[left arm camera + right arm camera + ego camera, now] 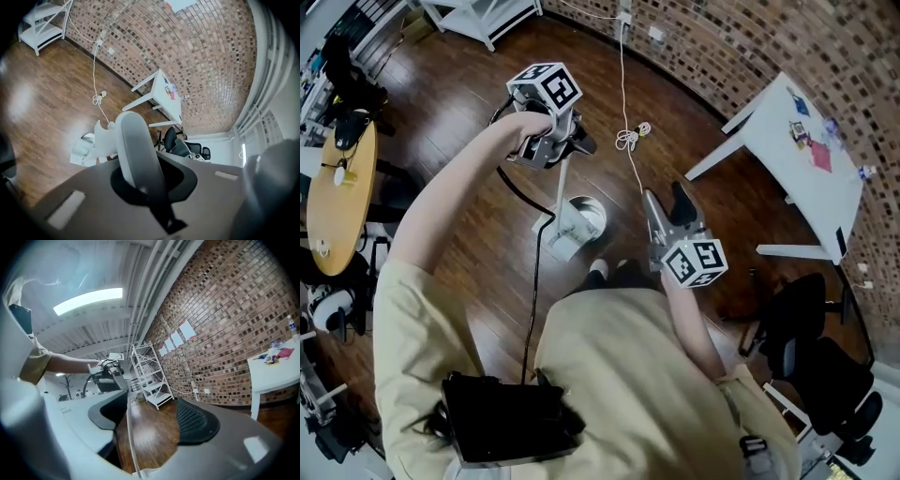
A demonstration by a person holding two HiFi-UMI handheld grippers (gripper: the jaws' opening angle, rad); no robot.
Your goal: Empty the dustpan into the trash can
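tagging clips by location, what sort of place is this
Probably an office or lab workspace: a brick wall, wood floor, a white table with small items on it, and a black office chair.

1. The person wears a loose, cream-coloured short-sleeved shirt.
2. A flat black box with rounded corners hangs on the shirt front, and a thin black cable leads from it up to the left gripper.
3. The left gripper's body is grey metal with black fittings.
4. Each gripper carries a white cube printed with black square markers: the left cube and the right cube.
5. The right gripper has smooth, pale grey jaw shells, one lined with a black ribbed pad.
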